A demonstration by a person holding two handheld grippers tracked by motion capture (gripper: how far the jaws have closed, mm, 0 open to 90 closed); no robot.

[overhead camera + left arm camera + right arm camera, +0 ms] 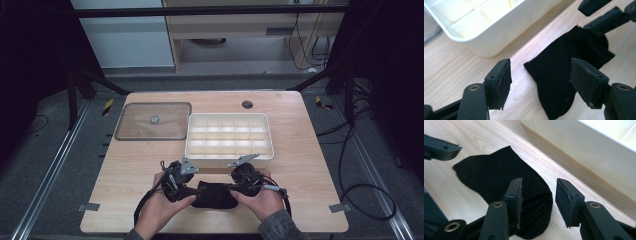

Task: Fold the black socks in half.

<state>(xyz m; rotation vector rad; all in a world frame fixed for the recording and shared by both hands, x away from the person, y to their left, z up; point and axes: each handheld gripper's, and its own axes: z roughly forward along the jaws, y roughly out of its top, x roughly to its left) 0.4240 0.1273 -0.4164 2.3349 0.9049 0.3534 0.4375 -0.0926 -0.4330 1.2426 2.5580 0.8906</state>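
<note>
Pale wooden table (pixel 310 150) on grey floor, dark frame around; my black sock (pixel 214 196) lies just before the white divided tray (pixel 230 154). Left gripper (pixel 540 75) and right gripper (pixel 537 195) both gape, released, over it.

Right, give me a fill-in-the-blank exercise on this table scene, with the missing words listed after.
1. The black sock lies flat on the wooden ____.
2. The white divided tray has all its compartments ____.
3. The clear lid lies to the ____ of the tray in the high view.
4. The left gripper and the right gripper both have their jaws ____.

Missing words: table; empty; left; open
</note>
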